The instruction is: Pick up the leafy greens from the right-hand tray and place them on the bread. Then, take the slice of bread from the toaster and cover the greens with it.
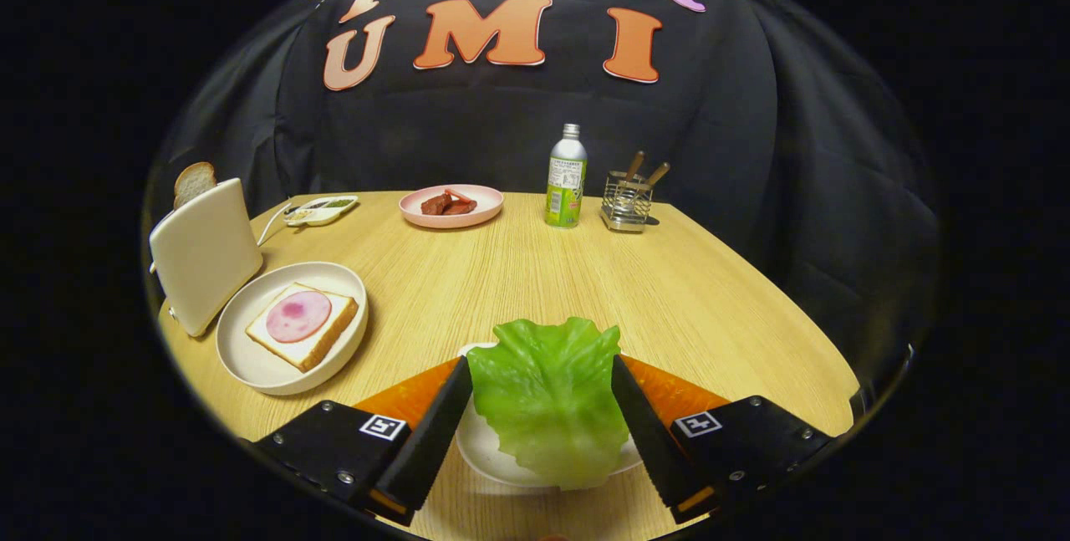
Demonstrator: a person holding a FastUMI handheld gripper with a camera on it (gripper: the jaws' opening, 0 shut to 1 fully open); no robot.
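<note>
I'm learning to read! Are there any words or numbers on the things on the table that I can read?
Bottle: its label has print, but it is too small and blurred to read.
Tongs, closed on the lettuce leaf: each side has a square black-and-white marker, a pattern, not words.
Toaster: no writing shows on it.
So there is no text here that can be read.

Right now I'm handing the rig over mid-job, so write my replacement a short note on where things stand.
Claw: fingers pressed on both sides of the lettuce leaf, over the small white tray.
Bread with ham lies on the white plate, beside the toaster; second slice sits in the toaster.
Done: leaf gripped.
Left: lay the leaf on the ham bread, then cover it with the toaster slice.
</note>
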